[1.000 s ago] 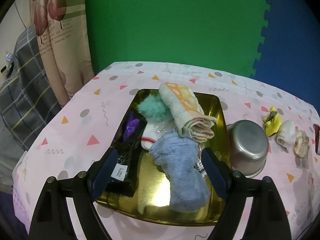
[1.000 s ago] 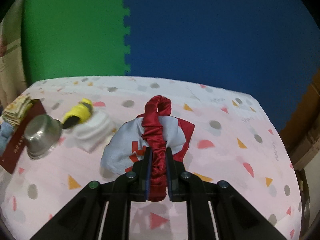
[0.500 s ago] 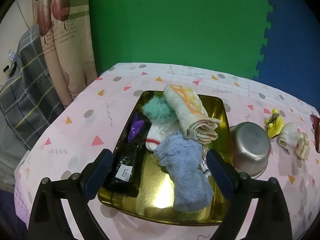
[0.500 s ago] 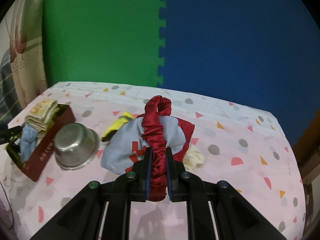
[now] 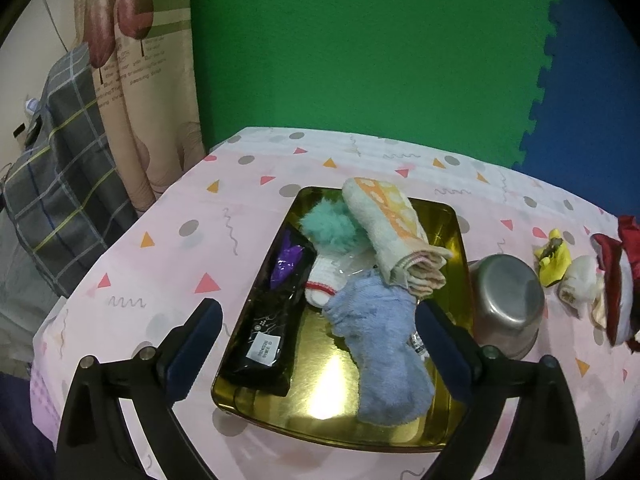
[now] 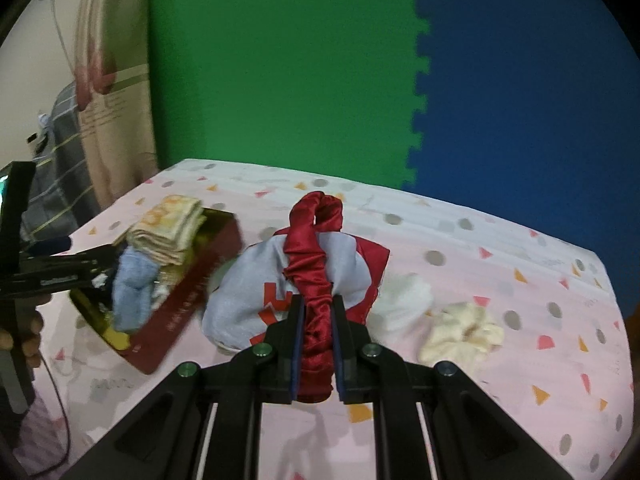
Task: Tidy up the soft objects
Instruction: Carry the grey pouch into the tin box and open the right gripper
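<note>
Right gripper [image 6: 316,334]: jaws pinched tight on a red satin scrunchie [image 6: 314,264], lifted clear of the worktop [image 6: 500,264]. Behind the scrunchie, ahead of those jaws, a grey-and-red cloth pouch [image 6: 244,292]; whether caught in the grip too, cannot tell. Right of the jaws and lying on the worktop, a cream scrunchie [image 6: 462,332] and, nearer, a white sock [image 6: 404,298].

Left gripper [image 5: 318,332]: jaws spread wide, pinching nothing, poised above the near half of a gold tray [image 5: 320,396]. Between the jaws, a blue fluffy sock [image 5: 380,340]. Farther ahead in the same tray, a folded cream-and-orange towel [image 5: 394,232] resting across a teal fluffy pompom [image 5: 330,230] and a white red-striped sock [image 5: 324,284]. Along the tray's left wall, a black packet [image 5: 272,328] with a purple item [image 5: 286,264] at its far end. Just right of the tray, an upturned steel bowl [image 5: 506,304]; beyond it a yellow item [image 5: 554,258].
</note>
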